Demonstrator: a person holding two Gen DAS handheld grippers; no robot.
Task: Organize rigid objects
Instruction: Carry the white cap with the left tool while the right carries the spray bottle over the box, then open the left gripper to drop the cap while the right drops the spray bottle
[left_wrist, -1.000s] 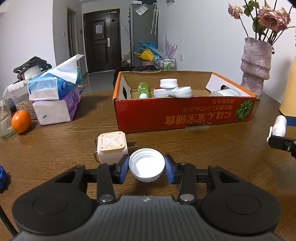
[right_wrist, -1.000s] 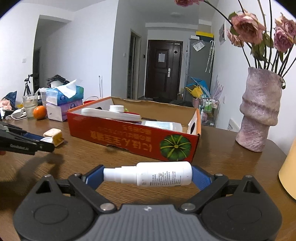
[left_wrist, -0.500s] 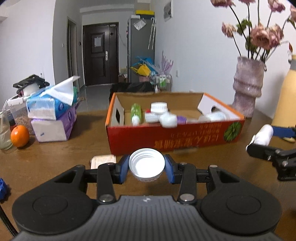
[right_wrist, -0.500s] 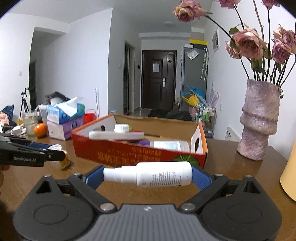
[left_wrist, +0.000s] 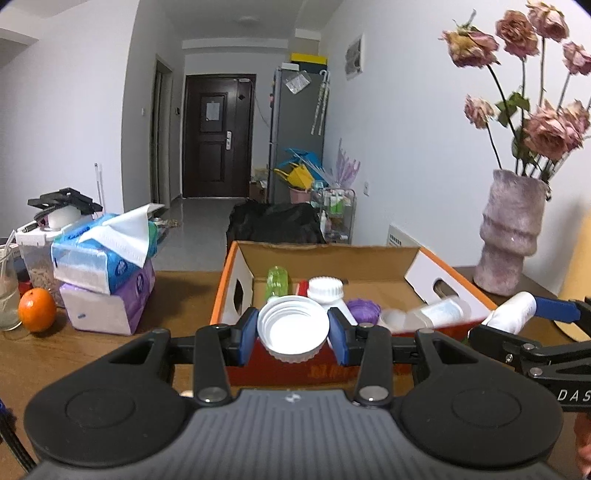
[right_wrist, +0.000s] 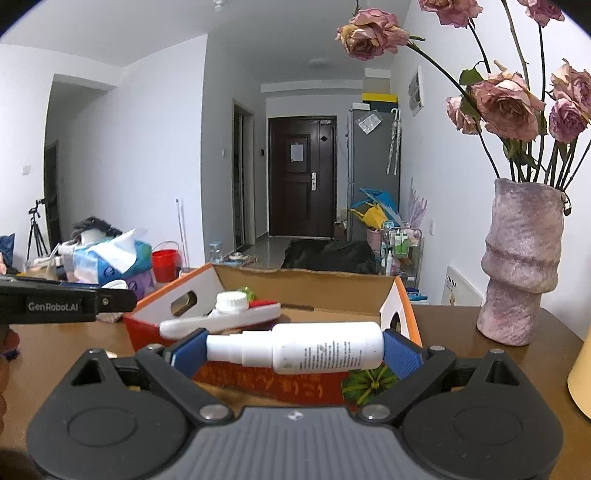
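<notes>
My left gripper (left_wrist: 293, 334) is shut on a white screw cap (left_wrist: 293, 328), open side facing the camera, held above the near wall of the red cardboard box (left_wrist: 236, 271). My right gripper (right_wrist: 295, 349) is shut on a white spray bottle (right_wrist: 295, 347) lying sideways between its blue pads, in front of the same box (right_wrist: 400, 308). In the left wrist view the right gripper (left_wrist: 517, 321) with its bottle (left_wrist: 511, 312) hangs at the box's right end. Inside the box lie a green bottle (left_wrist: 277, 280), a white-capped bottle (left_wrist: 325, 290), a purple lid (left_wrist: 364, 308) and a clear container (left_wrist: 439, 312).
A purple vase (left_wrist: 511, 236) with dried roses stands on the wooden table (left_wrist: 177, 291) right of the box. Left of it are stacked tissue packs (left_wrist: 107, 266), an orange (left_wrist: 37, 314) and a glass (left_wrist: 7, 299). A yellow object (right_wrist: 581, 373) sits at the far right.
Both grippers rose and moved toward the box with their loads. The beige block that lay on the table before the left gripper has dropped out of view. The right gripper now shows closer in the left view.
</notes>
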